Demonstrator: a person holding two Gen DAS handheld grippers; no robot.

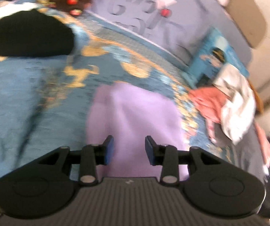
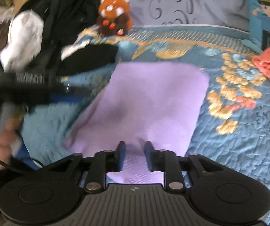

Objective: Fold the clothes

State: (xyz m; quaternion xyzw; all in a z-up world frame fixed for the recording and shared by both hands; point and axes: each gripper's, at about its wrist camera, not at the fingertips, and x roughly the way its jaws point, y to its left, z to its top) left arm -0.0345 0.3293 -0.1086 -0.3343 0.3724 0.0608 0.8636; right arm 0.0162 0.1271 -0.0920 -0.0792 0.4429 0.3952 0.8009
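Purple garment (image 2: 153,101): lies flat as neat rectangle on bed (image 2: 238,141), w/ left claw (image 1: 129,148) and right claw (image 2: 134,155) both apart, empty, above its near edge (likely to pinch or just let go; frames blurred).

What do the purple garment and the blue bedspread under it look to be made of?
Purple garment: soft matte knit, probably cotton jersey; a fine weave texture shows between the right gripper's fingers. Blue bedspread: crinkled, quilted-looking fabric with a slight sheen and gold embroidered-looking motifs; blur leaves the fibre uncertain.
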